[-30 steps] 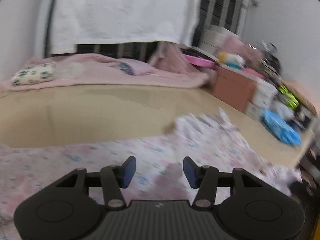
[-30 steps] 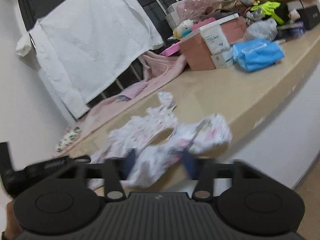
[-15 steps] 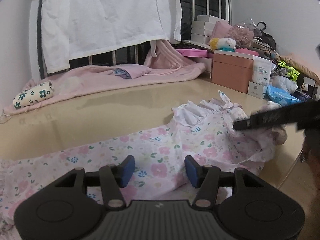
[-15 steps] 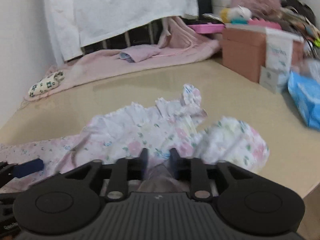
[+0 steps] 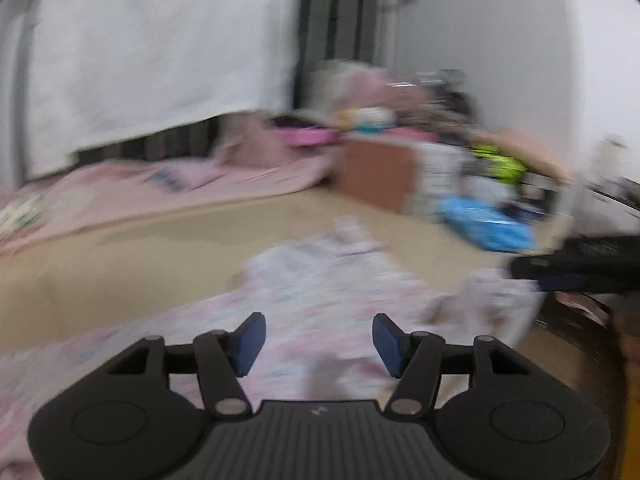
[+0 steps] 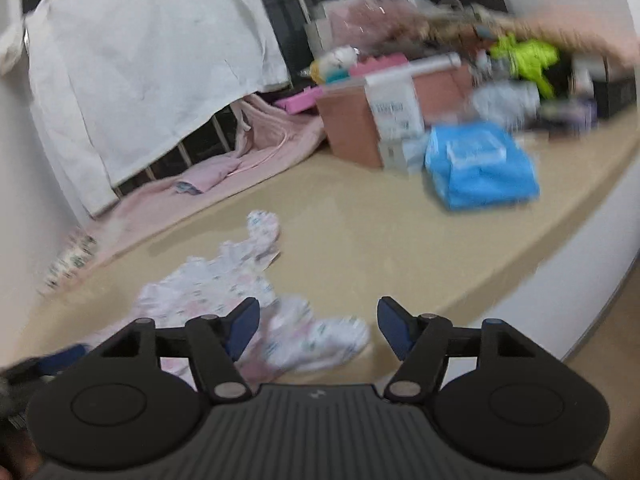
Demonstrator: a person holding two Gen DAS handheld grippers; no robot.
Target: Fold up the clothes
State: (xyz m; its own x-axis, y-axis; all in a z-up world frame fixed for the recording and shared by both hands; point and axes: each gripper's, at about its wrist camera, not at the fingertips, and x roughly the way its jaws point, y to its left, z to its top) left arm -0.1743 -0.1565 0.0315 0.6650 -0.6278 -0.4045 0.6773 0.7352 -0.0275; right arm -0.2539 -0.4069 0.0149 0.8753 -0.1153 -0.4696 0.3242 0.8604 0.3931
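- Left view, blurred: left tool (image 5: 319, 338) over the floral garment (image 5: 320, 300), jaws opening, nothing pinched. The right tool (image 5: 560, 276) pokes in from the right edge, near the garment's bunched end.
- Right view only: desk (image 6: 360, 232) front edge curving on the right, white wall below it, floor beyond. Left tool's blue tip (image 6: 60, 358) shows low left.
- Right tool (image 6: 318, 328) jaws opening, released; the garment's crumpled end (image 6: 316, 340) lies on the desk under the gap, pads not on it.
- Garment (image 6: 224, 280) runs from the right tool toward the left, spread flat on the desk.
- Bare desk between garment and blue bag (image 6: 480, 168); brown box (image 6: 352, 124) and clutter at the back right; pink blanket (image 6: 248, 160) along the back under a white sheet (image 6: 152, 60).
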